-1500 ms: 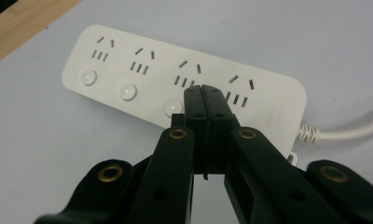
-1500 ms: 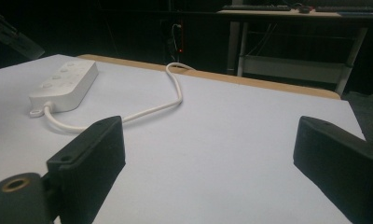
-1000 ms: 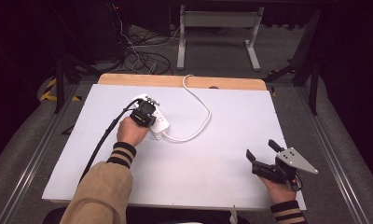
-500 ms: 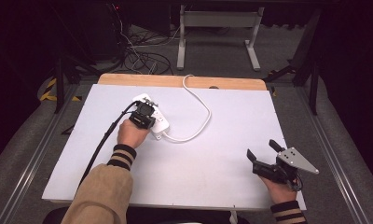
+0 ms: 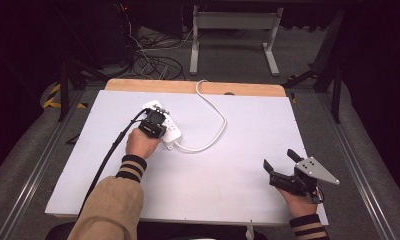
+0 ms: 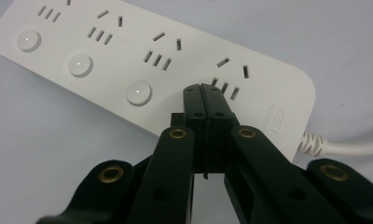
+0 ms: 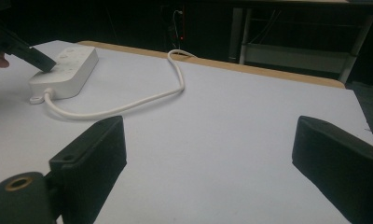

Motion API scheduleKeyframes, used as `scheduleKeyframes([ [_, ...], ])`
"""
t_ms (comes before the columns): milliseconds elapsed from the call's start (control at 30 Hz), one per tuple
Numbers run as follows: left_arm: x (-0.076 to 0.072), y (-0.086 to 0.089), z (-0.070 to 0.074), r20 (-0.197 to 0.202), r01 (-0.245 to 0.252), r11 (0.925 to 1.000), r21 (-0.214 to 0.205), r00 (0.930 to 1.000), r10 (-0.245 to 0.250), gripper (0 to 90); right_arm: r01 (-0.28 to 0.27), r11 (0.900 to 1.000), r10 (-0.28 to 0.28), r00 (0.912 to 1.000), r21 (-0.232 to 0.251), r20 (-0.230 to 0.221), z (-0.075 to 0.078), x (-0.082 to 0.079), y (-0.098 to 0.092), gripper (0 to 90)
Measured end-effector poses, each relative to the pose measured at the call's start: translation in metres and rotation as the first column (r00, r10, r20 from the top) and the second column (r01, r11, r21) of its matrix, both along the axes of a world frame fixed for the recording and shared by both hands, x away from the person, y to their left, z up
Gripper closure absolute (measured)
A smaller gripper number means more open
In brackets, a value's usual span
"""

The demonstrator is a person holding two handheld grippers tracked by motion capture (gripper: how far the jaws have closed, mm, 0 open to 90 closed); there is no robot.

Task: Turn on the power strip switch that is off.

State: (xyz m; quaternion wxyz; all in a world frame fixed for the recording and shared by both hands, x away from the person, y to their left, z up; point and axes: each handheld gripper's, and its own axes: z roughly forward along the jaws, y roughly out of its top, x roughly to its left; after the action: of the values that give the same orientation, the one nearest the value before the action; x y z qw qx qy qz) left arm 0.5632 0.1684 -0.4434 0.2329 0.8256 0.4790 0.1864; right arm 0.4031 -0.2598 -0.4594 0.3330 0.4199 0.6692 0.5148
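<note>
Left gripper (image 6: 204, 91), jaws pressed together, tips on power strip (image 6: 105, 51) where fourth switch likely sits: push straight down, gently. Right gripper (image 5: 284, 170) rests aside, jaws wide.

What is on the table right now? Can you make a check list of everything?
Surface: white table, wooden strip along its far edge.
Job's things: white power strip, three round buttons showing, no plugs in the sockets seen.
Clutter: nothing seen.
Grippers: left gripper shut, tips at the power strip's top; right gripper open, empty, near the table's right front.
Cables: power strip's white cord curves to the far edge; black cable trails from the left gripper.
Surroundings: dark floor, tangled wires, metal stand.
</note>
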Motion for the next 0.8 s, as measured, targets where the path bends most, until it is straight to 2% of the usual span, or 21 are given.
scheduleKeyframes([
  [267,0.0011,-0.0031,0.0006,-0.01,-0.005,0.9997,0.023,0.9999,0.005,90.0,0.002,1.0,-0.002,1.0,-0.001,-0.002,0.0,-0.0003,-0.0003,10.3],
  [400,-0.0009,-0.0083,-0.0006,0.016,-0.015,0.9982,0.057,0.9998,0.014,90.0,0.002,1.0,-0.002,1.0,-0.001,-0.003,-0.0001,-0.0012,-0.001,10.3],
  [567,0.0006,-0.008,0.0004,0.001,-0.017,0.9984,0.053,0.9999,0.016,90.0,0.002,1.0,-0.002,1.0,-0.002,-0.002,-0.0001,-0.0014,-0.0011,10.3],
  [800,0.0003,-0.0082,0.0003,0.004,-0.017,0.9984,0.054,0.9999,0.017,90.0,0.002,1.0,-0.002,1.0,-0.003,-0.003,0.0,-0.0017,-0.0015,10.5],
])
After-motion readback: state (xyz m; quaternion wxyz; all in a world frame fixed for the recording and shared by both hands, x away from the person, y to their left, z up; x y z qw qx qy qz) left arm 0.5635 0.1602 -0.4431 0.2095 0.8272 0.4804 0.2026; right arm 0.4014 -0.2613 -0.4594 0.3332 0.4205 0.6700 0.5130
